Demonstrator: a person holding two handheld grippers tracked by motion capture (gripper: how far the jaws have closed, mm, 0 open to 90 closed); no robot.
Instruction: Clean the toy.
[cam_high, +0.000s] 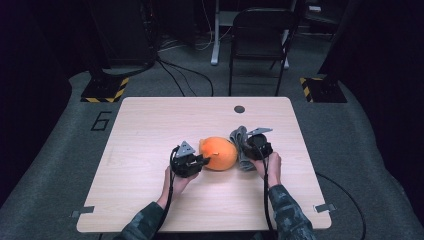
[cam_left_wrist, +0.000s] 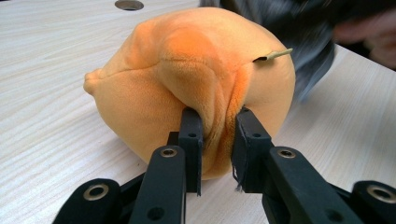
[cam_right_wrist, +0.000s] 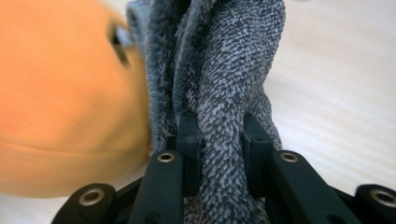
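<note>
1. Pale wood-grain table (cam_high: 150, 130), seen from the high view: a round orange plush toy (cam_high: 218, 153) lies near its middle, with a folded grey terry cloth (cam_high: 242, 145) touching the toy's right side.
2. Left gripper (cam_high: 200, 161): jaws narrow, pinching a fold of the plush toy (cam_left_wrist: 196, 79) on its near side; the toy rests on the table.
3. Right gripper (cam_high: 254, 145): jaws narrow, clamped on a bunched fold of the terry cloth (cam_right_wrist: 224, 70), which stands pressed against the toy (cam_right_wrist: 65, 107).
4. Progress, as judged: both grasps are made and cloth and toy have been brought together. Whether the cloth is meant to wipe or wrap the toy cannot be told; that working stroke appears to remain, none of the cloth yet lying over the toy's top.
</note>
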